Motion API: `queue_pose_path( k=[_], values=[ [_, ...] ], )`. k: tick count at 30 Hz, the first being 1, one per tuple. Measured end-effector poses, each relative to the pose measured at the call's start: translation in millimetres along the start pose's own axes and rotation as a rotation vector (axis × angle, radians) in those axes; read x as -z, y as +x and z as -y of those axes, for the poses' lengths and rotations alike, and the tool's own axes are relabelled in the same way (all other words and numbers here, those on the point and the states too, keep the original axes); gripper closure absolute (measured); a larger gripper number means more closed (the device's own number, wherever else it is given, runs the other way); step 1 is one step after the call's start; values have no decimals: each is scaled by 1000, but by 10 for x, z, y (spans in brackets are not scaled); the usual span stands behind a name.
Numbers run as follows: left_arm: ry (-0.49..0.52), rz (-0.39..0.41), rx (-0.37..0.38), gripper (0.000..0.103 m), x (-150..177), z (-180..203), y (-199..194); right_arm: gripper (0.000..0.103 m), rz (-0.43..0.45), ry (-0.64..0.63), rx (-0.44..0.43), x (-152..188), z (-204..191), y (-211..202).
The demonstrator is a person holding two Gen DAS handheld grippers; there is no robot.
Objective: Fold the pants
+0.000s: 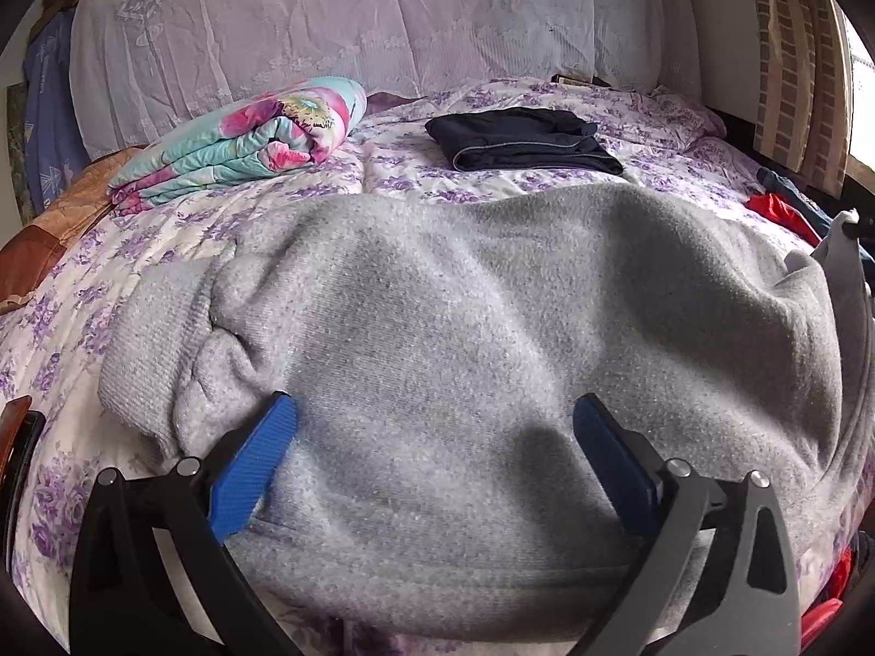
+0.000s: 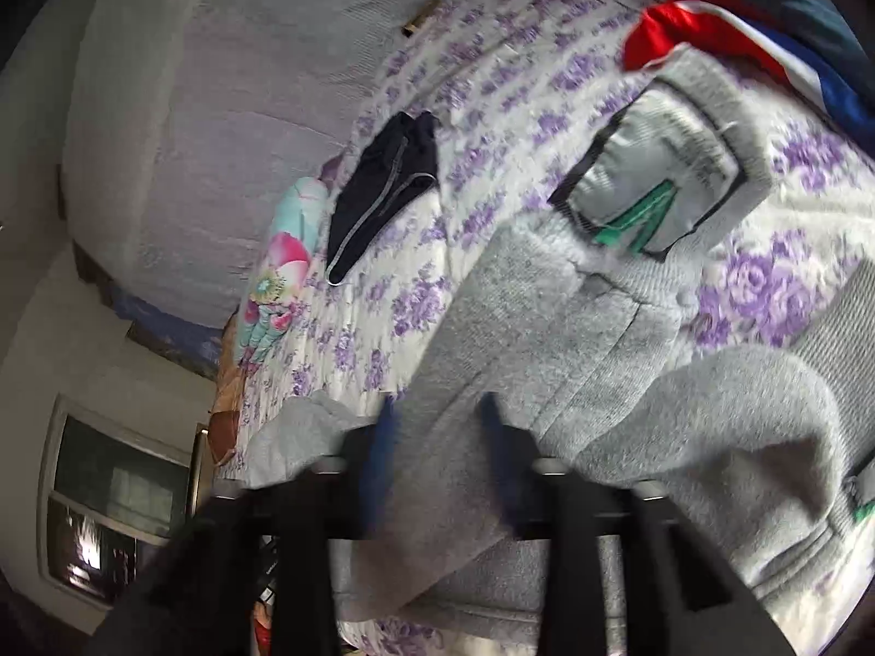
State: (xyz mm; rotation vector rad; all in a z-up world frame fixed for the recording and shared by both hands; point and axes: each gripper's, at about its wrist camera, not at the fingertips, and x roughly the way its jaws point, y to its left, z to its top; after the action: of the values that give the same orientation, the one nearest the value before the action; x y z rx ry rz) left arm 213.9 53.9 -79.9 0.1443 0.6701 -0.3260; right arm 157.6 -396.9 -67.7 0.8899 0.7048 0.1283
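Bed [image 1: 180, 229] carrying everything, purple-flowered cover showing around grey pants [image 1: 465, 328]. Pants lying bunched across near edge of bed, long axis running side to side in left wrist view, waistband with label [image 2: 656, 186] reaching toward right side. Folded dark garment [image 1: 519, 139] sitting beyond, well apart. Left tongs [image 1: 435, 437] standing wide open, straddling near fold, pressing nothing. Right tongs [image 2: 437, 426] blurring, closing on grey fabric strip passing between fingers; judging right side nearer waistband.

Bare floral bedspread [image 1: 54, 339] lies free at left; gray pants [image 1: 465, 328] fill the center; folded quilt [image 1: 246, 142] blocks the upper left.
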Motion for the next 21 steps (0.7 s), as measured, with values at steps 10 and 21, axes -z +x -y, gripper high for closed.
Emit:
queue_pose_path(
  k=[10,21],
  values=[
    [-9,7,8,5,9,0,-21,92,190,-116,5,872,458,-941],
    [11,-4,-17,5,6,42,-6,21,236,200,37,696,1175,-1071]
  ],
)
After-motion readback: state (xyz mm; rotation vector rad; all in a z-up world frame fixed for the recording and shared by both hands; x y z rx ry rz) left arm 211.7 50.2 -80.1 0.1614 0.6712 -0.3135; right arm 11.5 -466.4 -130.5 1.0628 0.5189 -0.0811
